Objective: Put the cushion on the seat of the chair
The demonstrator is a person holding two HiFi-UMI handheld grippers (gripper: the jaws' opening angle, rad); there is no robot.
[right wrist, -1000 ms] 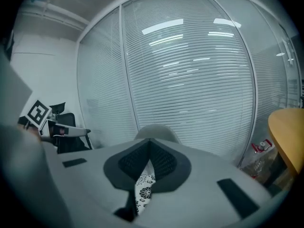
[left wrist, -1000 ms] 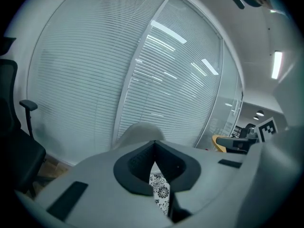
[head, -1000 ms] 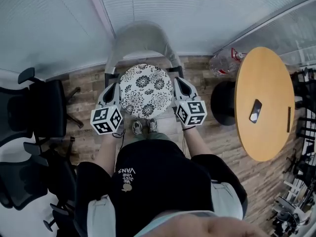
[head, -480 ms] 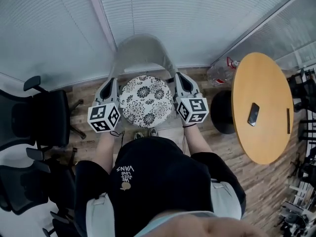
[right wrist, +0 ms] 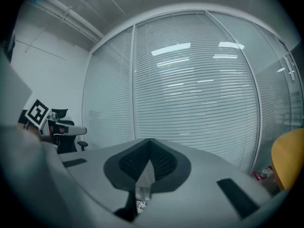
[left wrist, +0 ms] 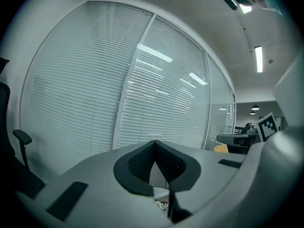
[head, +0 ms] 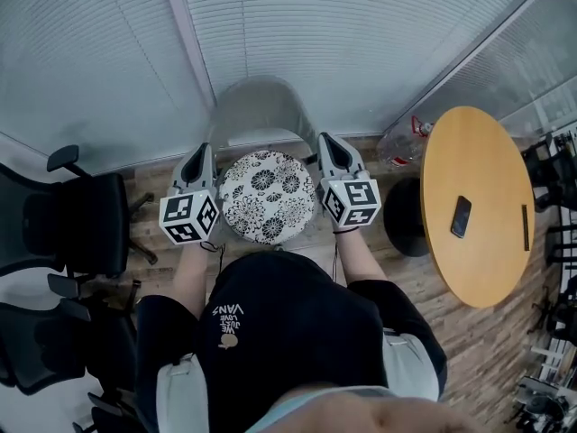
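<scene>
The tongs are both closed: the left gripper [head: 202, 154] and the right gripper [head: 324, 142] pinch opposite edges of the cushion [head: 268, 197], held over the seat of the chair [head: 261, 106]. If one side opens sooner, it may tilt and slide off.

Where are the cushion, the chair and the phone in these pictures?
cushion [head: 268, 208], head view, middle of its patterned top.
chair [head: 259, 106], head view, on its curved grey backrest.
phone [head: 461, 216], head view, middle of its dark face.
</scene>
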